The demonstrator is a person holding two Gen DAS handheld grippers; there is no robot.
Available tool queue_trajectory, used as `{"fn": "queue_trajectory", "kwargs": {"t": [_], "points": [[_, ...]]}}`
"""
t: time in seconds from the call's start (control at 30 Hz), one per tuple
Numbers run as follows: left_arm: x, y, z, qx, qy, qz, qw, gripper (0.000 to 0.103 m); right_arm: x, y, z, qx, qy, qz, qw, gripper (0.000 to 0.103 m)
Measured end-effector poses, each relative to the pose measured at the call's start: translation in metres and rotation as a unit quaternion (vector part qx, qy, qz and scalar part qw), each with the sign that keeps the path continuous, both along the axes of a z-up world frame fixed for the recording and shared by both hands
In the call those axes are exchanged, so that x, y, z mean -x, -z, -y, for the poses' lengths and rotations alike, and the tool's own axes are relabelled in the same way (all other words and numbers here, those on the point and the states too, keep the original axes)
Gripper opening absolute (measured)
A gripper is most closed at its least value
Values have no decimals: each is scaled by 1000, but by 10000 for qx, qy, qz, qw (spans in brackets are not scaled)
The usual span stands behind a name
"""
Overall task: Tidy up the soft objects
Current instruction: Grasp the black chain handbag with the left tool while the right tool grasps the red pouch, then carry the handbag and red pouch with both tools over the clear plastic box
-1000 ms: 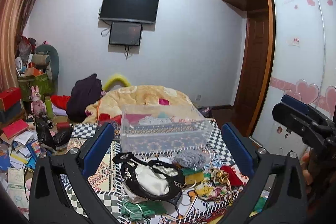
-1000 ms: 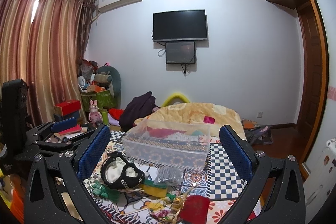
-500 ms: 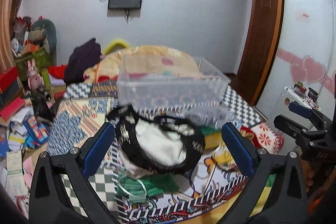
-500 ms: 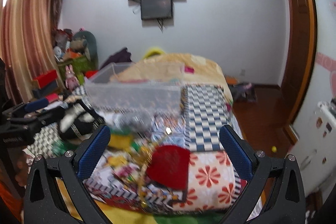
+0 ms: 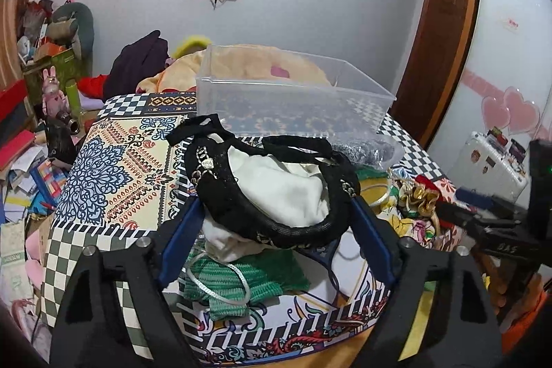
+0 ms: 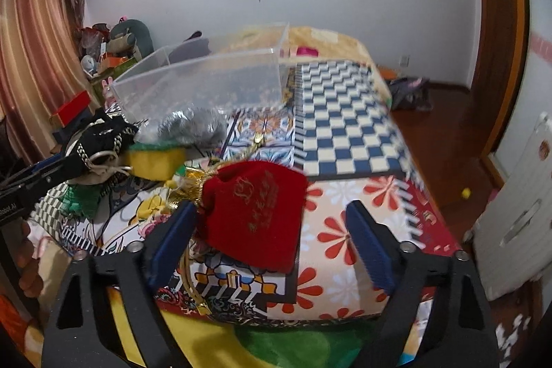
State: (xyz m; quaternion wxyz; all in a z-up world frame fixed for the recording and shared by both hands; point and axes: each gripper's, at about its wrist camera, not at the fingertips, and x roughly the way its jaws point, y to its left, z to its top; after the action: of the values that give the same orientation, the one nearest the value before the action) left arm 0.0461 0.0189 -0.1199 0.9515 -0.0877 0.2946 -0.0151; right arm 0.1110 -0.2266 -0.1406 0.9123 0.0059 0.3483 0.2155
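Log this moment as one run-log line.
left gripper: open, straddling black bag | right gripper: open, around red pouch | clear bin: empty

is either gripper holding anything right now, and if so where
Nothing is held. The left gripper is open around the black bag with white cloth; the right gripper is open around the red velvet pouch.

Clear bin (image 6: 207, 81) blurred, perhaps empty.

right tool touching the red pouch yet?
Cannot tell. In the right wrist view, the right tool straddles the red pouch; its left pad sits at the pouch edge.
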Motion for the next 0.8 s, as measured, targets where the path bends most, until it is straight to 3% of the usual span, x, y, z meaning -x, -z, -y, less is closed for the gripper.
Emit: {"fn": "queue_trajectory", "kwargs": {"t": [0.07, 0.2, 0.23, 0.3, 0.4, 0.53, 0.63, 0.8], "points": [[0, -1, -2, 54, -35, 33, 10000, 79, -1, 5, 3, -115, -34, -142, 9998, 75], [3, -2, -6, 173, -81, 84, 9998, 70, -2, 6, 5, -280, -55, -290, 9992, 51], [3, -3, -8, 200, -87, 99, 9997, 65, -2, 6, 5, -265, -44, -302, 9992, 44], [4, -5, -11, 267, -79, 137, 9995, 56, -1, 6, 5, -301, -44, -309, 9991, 42], [5, -8, -12, 272, -67, 212, 9994, 44, -2, 6, 6, -406, -76, -317, 9986, 24], [3, -9, -7, 111, -78, 192, 9997, 30, -1, 5, 5, -352, -67, -242, 9991, 17], [4, -12, -5, 30, -99, 233, 9997, 26, -2, -1, 4, -375, -67, -176, 9991, 10], [8, -20, -2, -17, -80, 381, 9992, 22, 2, -17, 6, -465, -73, 48, 9989, 8]]}}
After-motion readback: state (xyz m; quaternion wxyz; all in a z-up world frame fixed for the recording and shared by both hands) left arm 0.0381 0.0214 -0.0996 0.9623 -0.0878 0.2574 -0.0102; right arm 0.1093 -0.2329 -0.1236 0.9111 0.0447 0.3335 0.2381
